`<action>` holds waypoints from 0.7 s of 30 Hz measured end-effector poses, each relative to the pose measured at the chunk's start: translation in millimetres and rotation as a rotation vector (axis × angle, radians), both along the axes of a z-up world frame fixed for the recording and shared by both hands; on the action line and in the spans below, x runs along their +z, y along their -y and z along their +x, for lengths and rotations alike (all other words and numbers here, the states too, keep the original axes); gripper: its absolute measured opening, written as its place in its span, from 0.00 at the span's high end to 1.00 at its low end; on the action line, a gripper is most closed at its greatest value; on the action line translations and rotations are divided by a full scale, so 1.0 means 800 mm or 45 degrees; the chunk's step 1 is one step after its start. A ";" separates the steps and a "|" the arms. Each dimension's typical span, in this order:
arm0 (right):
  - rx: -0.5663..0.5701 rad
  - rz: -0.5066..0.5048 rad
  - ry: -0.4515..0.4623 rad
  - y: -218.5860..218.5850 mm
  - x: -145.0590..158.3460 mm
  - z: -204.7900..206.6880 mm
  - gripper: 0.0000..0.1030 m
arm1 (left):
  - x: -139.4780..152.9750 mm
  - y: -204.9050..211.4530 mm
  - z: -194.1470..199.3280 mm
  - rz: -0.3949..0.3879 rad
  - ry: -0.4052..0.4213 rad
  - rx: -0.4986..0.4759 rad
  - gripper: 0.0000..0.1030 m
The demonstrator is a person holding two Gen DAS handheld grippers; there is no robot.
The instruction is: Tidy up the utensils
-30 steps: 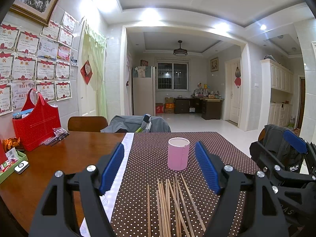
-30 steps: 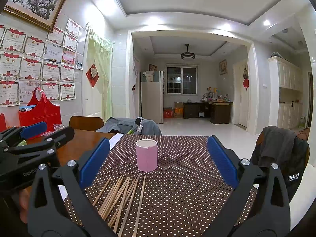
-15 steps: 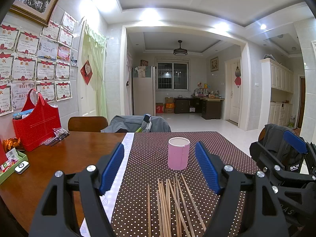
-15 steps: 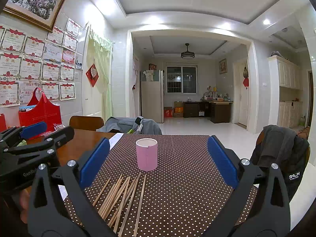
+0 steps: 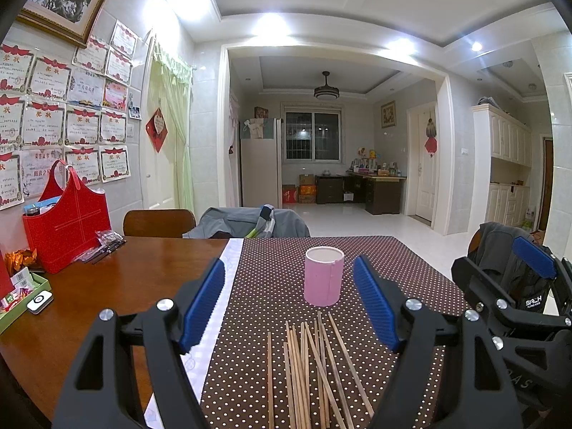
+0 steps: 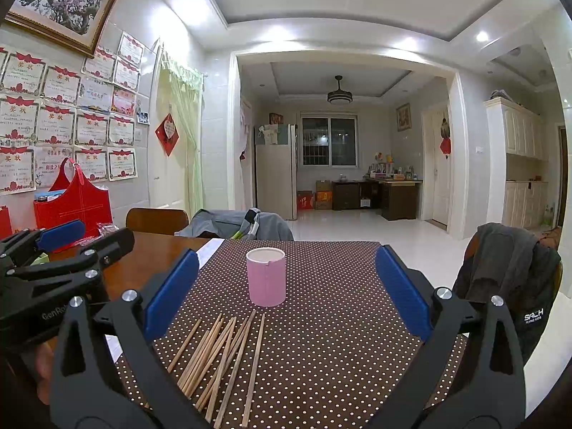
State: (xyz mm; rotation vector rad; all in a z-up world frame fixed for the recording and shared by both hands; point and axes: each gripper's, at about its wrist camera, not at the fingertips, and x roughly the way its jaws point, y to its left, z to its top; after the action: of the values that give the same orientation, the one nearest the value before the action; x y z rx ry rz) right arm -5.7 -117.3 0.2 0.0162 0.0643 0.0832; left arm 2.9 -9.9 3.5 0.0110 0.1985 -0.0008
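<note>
Several wooden chopsticks (image 5: pixel 311 368) lie loose on a brown dotted tablecloth (image 5: pixel 271 286); they also show in the right wrist view (image 6: pixel 221 354). A pink cylindrical cup (image 5: pixel 323 276) stands upright just beyond them, seen too in the right wrist view (image 6: pixel 267 276). My left gripper (image 5: pixel 289 304) is open and empty, held above the near ends of the chopsticks. My right gripper (image 6: pixel 286 289) is open and empty, to the right of the chopsticks. Each gripper shows at the edge of the other's view.
A red bag (image 5: pixel 68 221) stands at the table's left by the wall, with a green tray (image 5: pixel 21 300) and a white device (image 5: pixel 40 301) nearer. Chairs with grey jackets stand at the far end (image 5: pixel 246 223) and on the right (image 6: pixel 507 271).
</note>
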 end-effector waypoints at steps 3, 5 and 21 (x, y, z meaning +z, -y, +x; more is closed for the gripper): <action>0.001 0.001 0.000 0.000 0.000 0.000 0.06 | -0.008 -0.001 -0.002 0.001 0.000 0.000 0.29; 0.001 0.002 -0.002 0.000 0.000 0.001 0.06 | -0.008 -0.001 -0.002 0.001 0.000 0.000 0.29; 0.002 0.006 -0.010 0.004 0.000 0.000 0.06 | -0.008 -0.011 0.000 0.003 -0.006 0.000 0.29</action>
State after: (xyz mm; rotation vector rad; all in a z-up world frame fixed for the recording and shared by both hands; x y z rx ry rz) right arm -5.4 -120.4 0.4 0.0213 0.0720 0.0852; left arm 2.8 -1.4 -2.8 0.0136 0.2035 -0.0004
